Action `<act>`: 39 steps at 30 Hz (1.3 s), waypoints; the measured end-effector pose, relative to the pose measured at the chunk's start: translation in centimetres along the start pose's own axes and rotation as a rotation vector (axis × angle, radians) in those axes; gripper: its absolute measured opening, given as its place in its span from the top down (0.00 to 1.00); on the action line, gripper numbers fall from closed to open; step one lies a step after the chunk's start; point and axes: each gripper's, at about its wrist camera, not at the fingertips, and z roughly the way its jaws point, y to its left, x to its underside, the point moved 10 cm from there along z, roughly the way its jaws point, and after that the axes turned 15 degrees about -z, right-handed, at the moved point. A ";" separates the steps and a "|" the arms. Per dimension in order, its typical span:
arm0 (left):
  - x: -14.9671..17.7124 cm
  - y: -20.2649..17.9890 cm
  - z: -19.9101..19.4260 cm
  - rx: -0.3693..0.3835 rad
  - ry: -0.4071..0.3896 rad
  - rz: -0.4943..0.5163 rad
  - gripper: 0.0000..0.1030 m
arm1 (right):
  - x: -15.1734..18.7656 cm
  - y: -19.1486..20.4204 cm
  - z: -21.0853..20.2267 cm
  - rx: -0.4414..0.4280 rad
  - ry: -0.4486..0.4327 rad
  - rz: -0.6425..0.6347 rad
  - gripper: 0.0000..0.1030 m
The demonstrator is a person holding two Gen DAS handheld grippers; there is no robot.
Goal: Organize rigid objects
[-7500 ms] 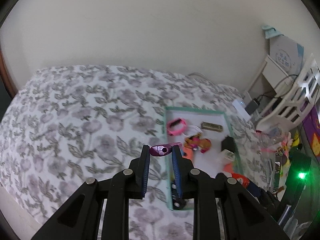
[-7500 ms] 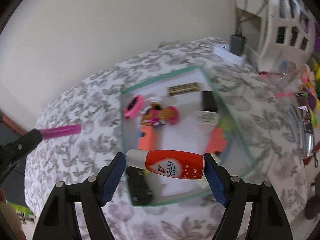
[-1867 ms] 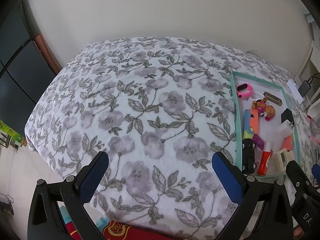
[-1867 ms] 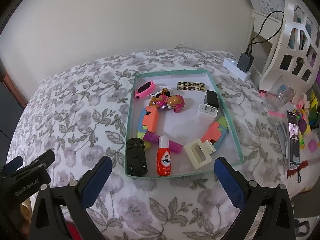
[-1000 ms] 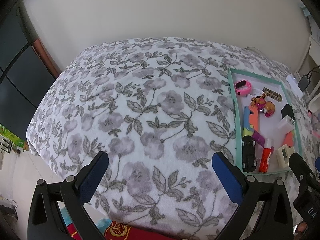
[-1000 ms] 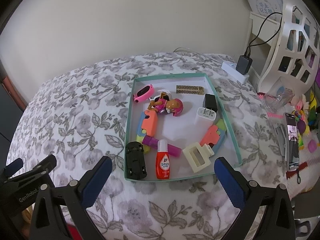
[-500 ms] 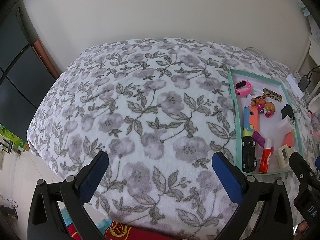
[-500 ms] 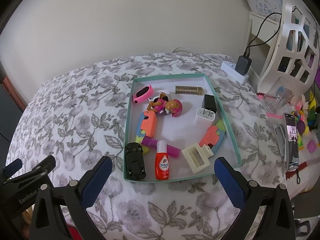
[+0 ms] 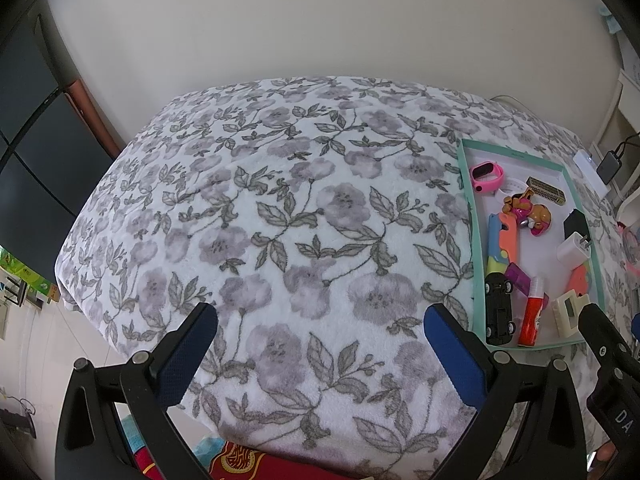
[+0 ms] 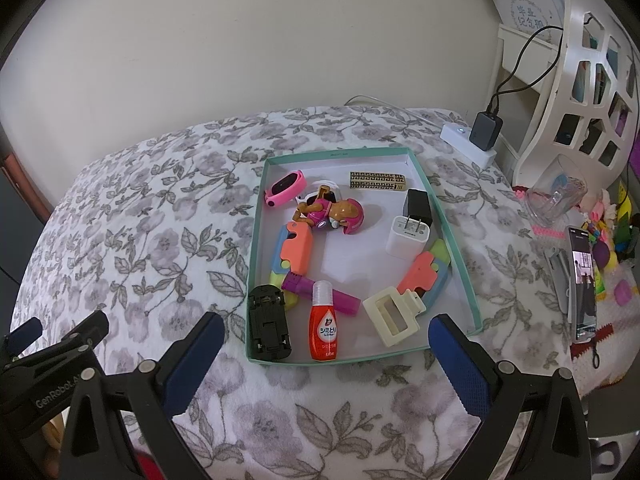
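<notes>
A teal-rimmed tray [image 10: 448, 236] lies on the flowered bedspread [image 9: 280, 220]; it also shows at the right in the left wrist view [image 9: 476, 264]. In it lie a red bottle [image 10: 323, 327], a purple tube [image 10: 344, 300], a black toy car [image 10: 267, 327], a cream clip [image 10: 394, 314], a pink watch [image 10: 285, 188], a toy figure [image 10: 332, 212], chargers [image 10: 408, 236] and orange foam pieces [image 10: 298, 250]. My right gripper [image 10: 326, 354] is open and empty, just before the tray's near edge. My left gripper [image 9: 320, 344] is open and empty over bare bedspread, left of the tray.
A power strip with a plugged adapter [image 10: 480, 134] sits behind the tray. A white shelf [image 10: 580, 92], a clear cup [image 10: 558, 196], a phone [image 10: 584, 288] and small toys crowd the right side. The bed's front edge lies close below both grippers.
Since 7.5 s ago both grippers let go of the purple tube and red bottle, which now lie in the tray, and pulled back. In the last second hardly anything moved.
</notes>
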 end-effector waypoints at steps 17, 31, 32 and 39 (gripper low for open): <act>0.1 0.0 0.0 -0.004 -0.001 -0.003 0.00 | 0.0 0.0 0.0 0.000 0.001 -0.001 0.00; 0.2 0.1 0.2 -0.012 0.004 -0.010 0.00 | 0.0 0.0 0.0 0.001 0.001 0.000 0.00; 0.1 0.1 0.2 -0.012 0.003 -0.010 0.00 | 0.0 0.0 0.0 0.001 0.001 0.000 0.00; 0.2 0.1 0.3 -0.013 0.005 -0.010 0.00 | 0.0 0.0 0.0 0.001 0.001 0.000 0.00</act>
